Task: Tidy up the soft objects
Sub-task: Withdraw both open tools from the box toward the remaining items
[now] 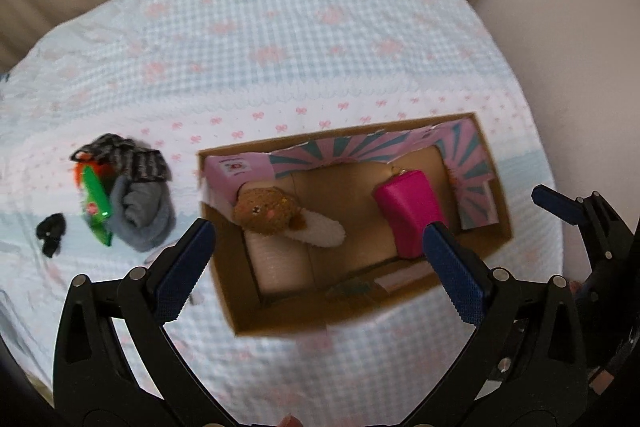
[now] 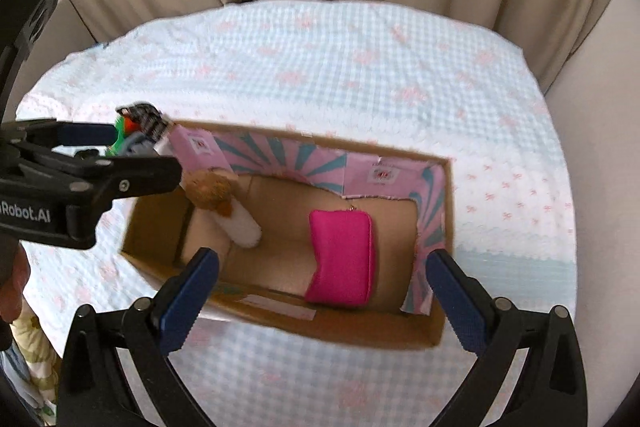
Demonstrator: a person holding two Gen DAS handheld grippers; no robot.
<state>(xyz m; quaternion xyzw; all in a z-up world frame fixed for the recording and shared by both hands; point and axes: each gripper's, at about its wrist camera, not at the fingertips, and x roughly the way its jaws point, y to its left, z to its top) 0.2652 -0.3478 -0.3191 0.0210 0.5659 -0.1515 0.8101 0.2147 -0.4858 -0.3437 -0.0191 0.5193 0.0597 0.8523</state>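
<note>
Both grippers, left gripper (image 1: 318, 247) and right gripper (image 2: 322, 281), hang with jaws spread, empty, above the cardboard box (image 2: 438, 335). Plush slipper (image 1: 280, 217) and pink pouch (image 2: 344, 259) are boxed. The clothes pile (image 1: 132, 195) on the bed (image 1: 320, 47) to the left looks left to do.

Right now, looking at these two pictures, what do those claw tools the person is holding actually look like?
Each hand-held gripper, left and right, is a black plastic frame of triangular, cut-out arms joined by round silver pins. Each ends in two long fingers faced with ridged dark-blue pads. The right-wrist view shows the left one from the side: its black body carries white lettering ending "Robot.AI". No cables are visible.
</note>
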